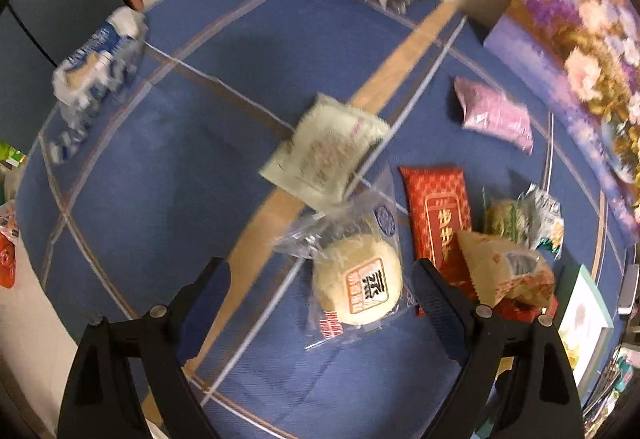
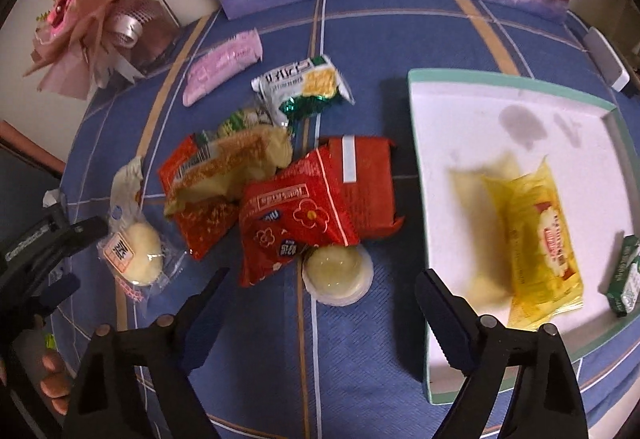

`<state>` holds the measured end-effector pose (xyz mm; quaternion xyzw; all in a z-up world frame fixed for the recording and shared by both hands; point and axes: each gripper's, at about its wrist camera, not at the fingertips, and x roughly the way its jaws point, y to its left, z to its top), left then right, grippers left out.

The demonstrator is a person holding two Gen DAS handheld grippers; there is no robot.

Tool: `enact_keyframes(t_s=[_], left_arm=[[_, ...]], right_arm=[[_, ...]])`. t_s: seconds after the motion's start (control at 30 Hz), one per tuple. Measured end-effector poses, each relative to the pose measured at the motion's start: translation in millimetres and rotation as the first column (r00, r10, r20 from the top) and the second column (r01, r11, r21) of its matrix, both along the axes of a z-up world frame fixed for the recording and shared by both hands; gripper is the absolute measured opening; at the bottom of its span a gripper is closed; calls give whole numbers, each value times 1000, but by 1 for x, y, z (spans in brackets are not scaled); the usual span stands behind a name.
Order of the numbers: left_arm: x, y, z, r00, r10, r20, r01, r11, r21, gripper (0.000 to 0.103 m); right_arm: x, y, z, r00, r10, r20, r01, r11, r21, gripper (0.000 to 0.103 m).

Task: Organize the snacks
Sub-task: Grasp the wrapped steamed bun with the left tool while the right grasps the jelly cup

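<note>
1. Presently, the left claw [image 1: 320, 271] stands spread wide, empty, poised over the round pale pastry in clear film wrap [image 1: 357, 285], which lies on the blue plaid-lined tabletop [image 1: 160, 159] toward its near edge. Count: one. Judged light and crumbly, with slippery, crackling film; best taken across the bun's width with mild pressure, or by the crimped film end.
2. Right claw [image 2: 322, 279]: spread wide, holding nothing, above the shallow clear jelly cup with pale filling [image 2: 337, 273]. Count: one. Judged stiff-walled, with a smooth rim likely to slip; take across the rim.
3. White shallow box with mint-green rim [image 2: 424, 77], at the right edge of the tabletop: one. Inside it lie a yellow translucent wrapped bar [image 2: 536, 239] (one) and a small green carton [image 2: 626, 275] (one, partly out of frame).
4. Red foil packets in the central heap: three countable in the right wrist view: a flat rectangular red pack with a white strip [image 2: 366, 187], a puffed red pouch with flower print [image 2: 296, 223] resting partly over the jelly cup, and a red pack under a tan-and-cream wrapped cake [image 2: 236, 167]. All judged light and compressible; pinch at sealed seams.
5. White-and-green crinkled sachet [image 2: 304, 87]: one. A second green-tinted wrapper behind the heap is too blurred to identify.
6. Pink ridged wrapped bar [image 2: 224, 69], toward the far edge: one.
7. Cream square sachet with red print [image 1: 326, 149], mid-tabletop: one.
8. Blue-and-white pack [image 1: 96, 79], at the far left edge: one; contents blurred.
</note>
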<state>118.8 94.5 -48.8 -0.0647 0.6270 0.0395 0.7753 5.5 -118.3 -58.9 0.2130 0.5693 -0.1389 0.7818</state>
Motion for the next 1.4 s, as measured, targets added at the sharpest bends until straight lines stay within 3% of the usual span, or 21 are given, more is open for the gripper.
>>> enact_keyframes(t_s=[0.33, 0.8, 0.93, 1.13, 1.4], left_arm=[[10, -17, -42, 997, -3, -83, 2, 1000, -3, 92], [17, -35, -60, 996, -28, -86, 31, 999, 38, 90], [18, -37, -56, 997, -39, -71, 43, 998, 46, 77], [21, -48, -53, 996, -59, -67, 62, 997, 43, 67], [23, -69, -52, 988, -118, -96, 120, 993, 19, 61]], right_arm=[[3, 2, -17, 999, 33, -38, -33, 999, -12, 86], [11, 8, -37, 994, 66, -83, -69, 997, -32, 79], [11, 13, -38, 993, 81, -91, -87, 994, -62, 75], [12, 28, -40, 992, 95, -87, -99, 994, -48, 70], [13, 36, -36, 991, 115, -68, -115, 993, 8, 65]])
